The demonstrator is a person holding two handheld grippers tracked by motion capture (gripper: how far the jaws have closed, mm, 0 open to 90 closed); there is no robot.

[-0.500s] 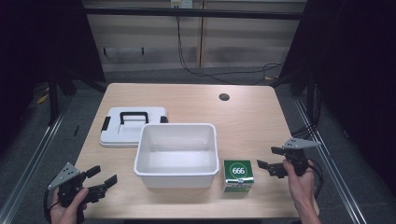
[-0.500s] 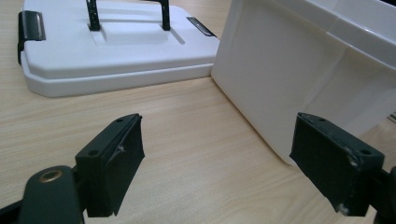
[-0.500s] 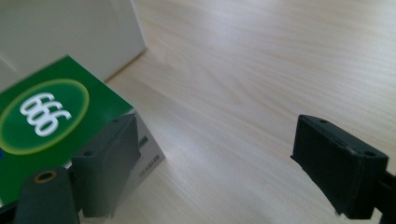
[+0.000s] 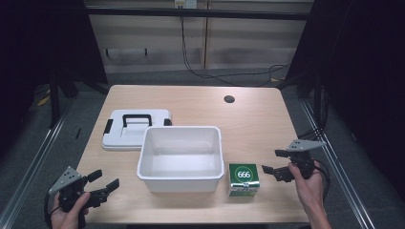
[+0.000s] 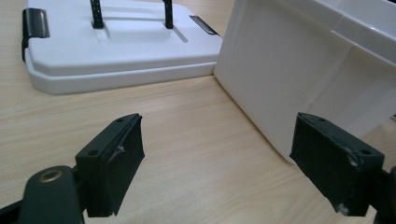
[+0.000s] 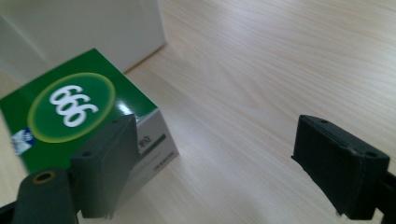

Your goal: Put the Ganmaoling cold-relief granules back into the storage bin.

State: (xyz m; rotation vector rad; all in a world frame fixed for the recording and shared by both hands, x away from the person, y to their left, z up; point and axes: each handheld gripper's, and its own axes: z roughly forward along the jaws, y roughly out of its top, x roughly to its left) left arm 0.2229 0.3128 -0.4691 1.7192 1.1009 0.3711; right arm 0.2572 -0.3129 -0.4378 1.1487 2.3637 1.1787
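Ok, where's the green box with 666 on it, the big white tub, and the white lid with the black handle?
green box (image 4: pixel 243 174), high view, on its top face with the 666.
white tub (image 4: pixel 180 181), high view, on its near outer wall.
white lid (image 4: pixel 123 138), high view, on its flat top below the handle.

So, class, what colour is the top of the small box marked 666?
Green box, white numerals; clearest in the right gripper view.

Each black claw (image 4: pixel 275 161) carries a grey three-cornered plate, blocky jaws and a trailing cable.
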